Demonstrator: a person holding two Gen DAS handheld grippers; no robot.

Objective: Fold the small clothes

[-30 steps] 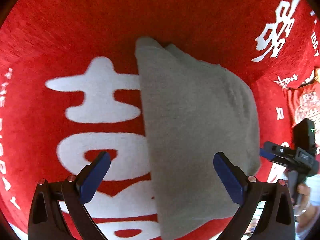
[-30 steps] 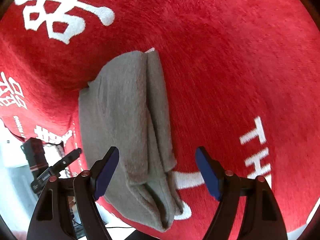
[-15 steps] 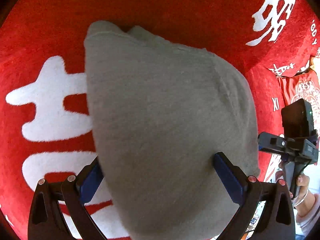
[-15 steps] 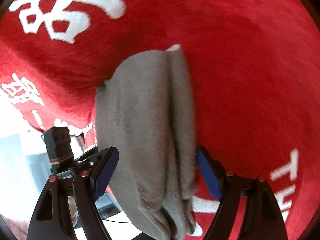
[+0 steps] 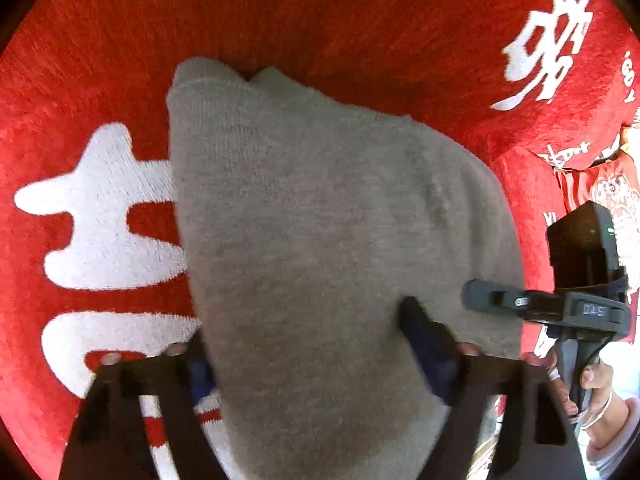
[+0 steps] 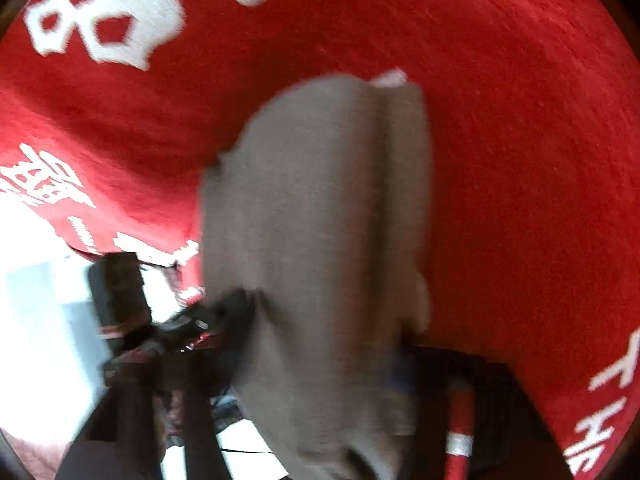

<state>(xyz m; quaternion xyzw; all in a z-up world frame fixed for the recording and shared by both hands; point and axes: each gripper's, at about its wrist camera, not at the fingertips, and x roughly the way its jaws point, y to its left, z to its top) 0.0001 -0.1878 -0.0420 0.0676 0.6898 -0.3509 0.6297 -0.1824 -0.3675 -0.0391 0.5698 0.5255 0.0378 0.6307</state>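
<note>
My left gripper (image 5: 316, 344) has its blue-padded fingers (image 5: 424, 340) pressed into the near end of a folded grey garment (image 5: 320, 220), gripping the cloth between them, and the garment stretches away from those fingers over the red cloth with white characters (image 5: 360, 20) that covers the worktop. My right gripper (image 6: 320, 368) is blurred, its fingers (image 6: 400, 368) close against both sides of the same grey garment (image 6: 328, 220), apparently clamped on it. Beyond my left fingers to the right, my right hand (image 5: 588, 392) holds its dark gripper handle.
</note>
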